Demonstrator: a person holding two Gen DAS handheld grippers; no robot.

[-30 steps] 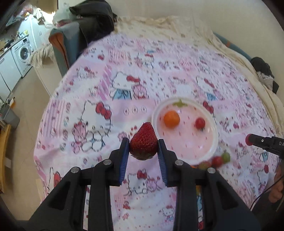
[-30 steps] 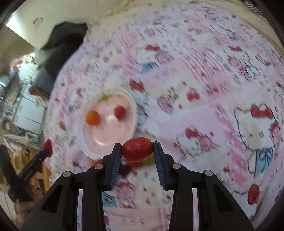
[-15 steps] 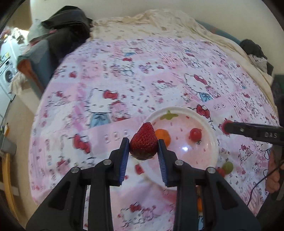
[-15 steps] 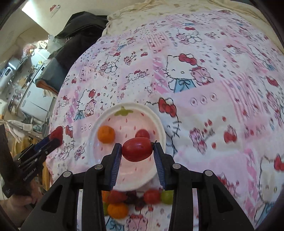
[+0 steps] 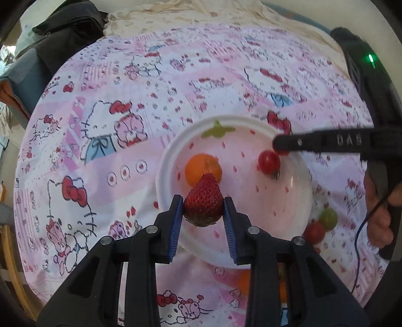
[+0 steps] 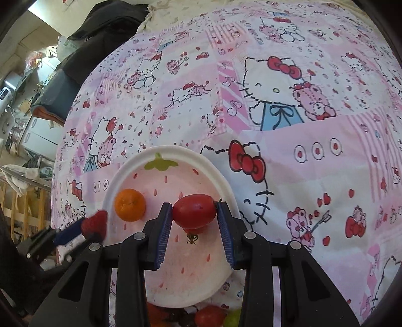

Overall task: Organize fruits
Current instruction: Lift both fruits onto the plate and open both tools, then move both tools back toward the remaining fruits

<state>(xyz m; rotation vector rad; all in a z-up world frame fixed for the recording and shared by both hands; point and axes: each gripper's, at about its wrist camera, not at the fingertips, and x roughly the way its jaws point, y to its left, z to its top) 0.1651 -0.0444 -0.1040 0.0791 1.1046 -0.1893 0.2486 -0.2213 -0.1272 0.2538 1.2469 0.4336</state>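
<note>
Strawberry [image 5: 203, 201] in L tongs [image 5: 203, 208], tomato [image 6: 194, 210] in R tongs [image 6: 194, 213] — both over plate [image 6: 176, 286]

Pink-and-white cartoon-cat printed bedsheet [image 5: 130, 105] covers the bed. Cream crumpled blanket [image 5: 201, 12] at far edge. Black heaped clothing [image 6: 108, 32] far left, beside it.

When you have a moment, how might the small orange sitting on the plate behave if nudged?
The orange is round and sits free on the plate's smooth-looking floor, so it would probably roll. The raised rim may stop it. Its peel looks firm, so a light push likely won't damage it.
</note>
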